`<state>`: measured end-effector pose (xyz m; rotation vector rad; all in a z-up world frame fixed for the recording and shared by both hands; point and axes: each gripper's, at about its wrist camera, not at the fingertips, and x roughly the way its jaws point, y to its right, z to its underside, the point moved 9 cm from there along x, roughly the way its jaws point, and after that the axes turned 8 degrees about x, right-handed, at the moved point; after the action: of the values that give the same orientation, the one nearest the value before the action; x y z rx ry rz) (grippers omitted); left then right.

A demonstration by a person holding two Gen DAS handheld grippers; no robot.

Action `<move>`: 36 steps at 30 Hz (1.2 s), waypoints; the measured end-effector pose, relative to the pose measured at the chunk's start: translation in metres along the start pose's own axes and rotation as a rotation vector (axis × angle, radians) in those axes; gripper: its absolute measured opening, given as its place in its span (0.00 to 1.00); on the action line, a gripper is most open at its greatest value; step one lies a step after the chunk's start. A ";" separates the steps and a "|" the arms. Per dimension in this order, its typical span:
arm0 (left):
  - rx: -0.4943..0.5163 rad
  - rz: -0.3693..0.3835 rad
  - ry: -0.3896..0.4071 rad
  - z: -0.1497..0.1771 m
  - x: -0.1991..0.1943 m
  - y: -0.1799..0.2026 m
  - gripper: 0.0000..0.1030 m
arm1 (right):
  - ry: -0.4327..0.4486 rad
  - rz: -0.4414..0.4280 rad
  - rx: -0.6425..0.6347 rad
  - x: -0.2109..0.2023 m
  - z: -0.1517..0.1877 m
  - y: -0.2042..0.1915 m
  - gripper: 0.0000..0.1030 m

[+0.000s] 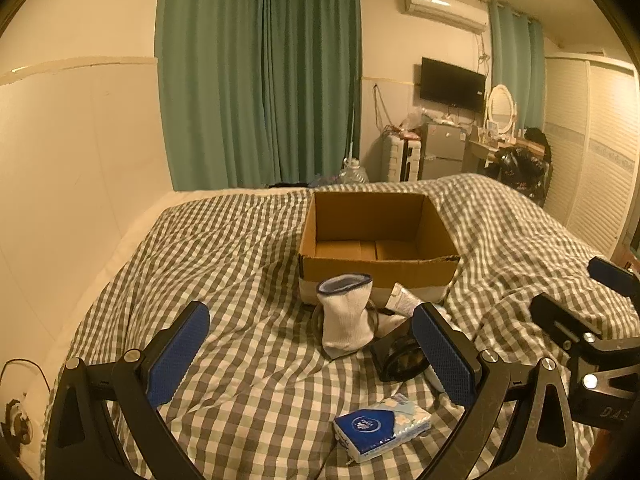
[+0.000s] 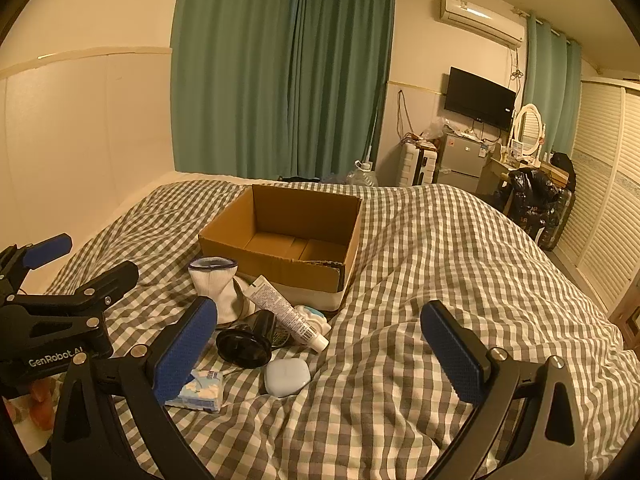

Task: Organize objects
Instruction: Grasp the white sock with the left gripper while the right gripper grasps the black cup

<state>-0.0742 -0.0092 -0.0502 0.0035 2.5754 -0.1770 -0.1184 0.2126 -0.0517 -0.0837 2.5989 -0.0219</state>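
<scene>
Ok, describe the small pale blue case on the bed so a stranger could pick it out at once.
Start at the open cardboard box on the checked bedspread; a cluster of small items lies in front of it. At the near edge of that cluster, just right of the black funnel-shaped piece, sits the pale blue case. It is the only smooth, rounded-square, plain thing there; the tissue pack beside it is printed.

Both grippers look the same: matte black forked frames with silver round screws at the joints. Left gripper [image 1: 310, 354] and right gripper [image 2: 320, 354] each have blue textured pads [image 1: 178, 354] on the fingers. White "GenRobot.AI" lettering [image 2: 56, 358] sits at 9 o'clock.
</scene>
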 end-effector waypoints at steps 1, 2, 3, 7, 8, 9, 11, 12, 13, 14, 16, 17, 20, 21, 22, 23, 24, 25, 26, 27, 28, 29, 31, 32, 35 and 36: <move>-0.003 0.001 -0.010 0.001 0.003 -0.001 1.00 | -0.003 0.000 0.000 0.001 0.000 0.000 0.99; -0.007 0.005 -0.018 0.003 0.007 -0.002 1.00 | -0.006 -0.001 0.000 0.003 0.001 0.000 0.99; -0.013 0.011 -0.029 0.005 0.010 -0.002 1.00 | -0.011 -0.002 0.000 0.004 0.001 0.000 0.99; -0.013 0.023 -0.056 0.010 0.020 -0.003 1.00 | -0.037 -0.005 -0.006 0.015 0.005 -0.002 0.98; -0.009 0.023 -0.061 0.011 0.023 -0.003 1.00 | -0.043 -0.007 -0.008 0.017 0.006 -0.002 0.98; -0.003 0.022 -0.070 0.013 0.026 -0.003 1.00 | -0.050 -0.009 -0.010 0.020 0.008 -0.003 0.98; 0.008 0.025 -0.087 0.016 0.032 -0.002 1.00 | -0.067 -0.013 -0.017 0.027 0.011 -0.004 0.98; 0.013 0.026 -0.095 0.017 0.036 -0.001 1.00 | -0.079 -0.015 -0.020 0.031 0.013 -0.005 0.98; 0.018 0.028 -0.106 0.019 0.039 0.000 1.00 | -0.087 -0.016 -0.022 0.035 0.015 -0.005 0.98; 0.022 0.030 -0.119 0.021 0.044 0.000 1.00 | -0.100 -0.019 -0.023 0.039 0.018 -0.005 0.98; 0.030 0.034 -0.139 0.024 0.052 0.001 1.00 | -0.125 -0.024 -0.023 0.048 0.023 -0.005 0.97; 0.032 0.036 -0.149 0.025 0.056 0.002 1.00 | -0.139 -0.027 -0.025 0.052 0.026 -0.006 0.96; 0.043 0.052 -0.176 0.025 0.072 0.003 1.00 | -0.190 -0.045 -0.030 0.068 0.036 -0.008 0.95; 0.046 0.058 -0.186 0.025 0.080 0.003 1.00 | -0.201 -0.049 -0.033 0.072 0.038 -0.009 0.95; 0.049 0.061 -0.196 0.025 0.086 0.003 1.00 | -0.220 -0.055 -0.039 0.078 0.042 -0.011 0.94; 0.052 0.062 -0.204 0.024 0.093 0.003 1.00 | -0.236 -0.059 -0.046 0.084 0.046 -0.014 0.93; 0.057 0.061 -0.212 0.024 0.101 0.002 1.00 | -0.252 -0.064 -0.051 0.089 0.050 -0.015 0.92; 0.061 0.063 -0.221 0.023 0.107 0.001 1.00 | -0.275 -0.073 -0.057 0.097 0.055 -0.018 0.91; 0.063 0.065 -0.227 0.023 0.112 0.001 1.00 | -0.290 -0.080 -0.060 0.102 0.058 -0.020 0.90; 0.064 0.070 -0.230 0.023 0.118 0.001 1.00 | -0.306 -0.085 -0.063 0.108 0.061 -0.022 0.88; 0.065 0.075 -0.231 0.023 0.123 0.001 1.00 | -0.330 -0.092 -0.072 0.116 0.065 -0.025 0.85; 0.068 0.080 -0.232 0.022 0.127 0.001 1.00 | -0.348 -0.097 -0.077 0.122 0.068 -0.027 0.83; 0.077 0.089 -0.230 0.020 0.135 0.001 1.00 | -0.388 -0.111 -0.079 0.136 0.075 -0.032 0.75; 0.082 0.094 -0.229 0.018 0.139 0.002 1.00 | -0.406 -0.119 -0.077 0.141 0.077 -0.034 0.72; 0.098 0.107 -0.255 0.019 0.154 0.006 1.00 | -0.469 -0.153 -0.050 0.157 0.086 -0.037 0.48; 0.104 0.117 -0.270 0.021 0.162 0.008 1.00 | -0.485 -0.159 -0.040 0.162 0.088 -0.036 0.40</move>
<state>-0.2000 -0.0096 -0.1549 0.1584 2.2871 -0.2491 -0.2095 0.1660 -0.2096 -0.2741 2.1029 -0.0057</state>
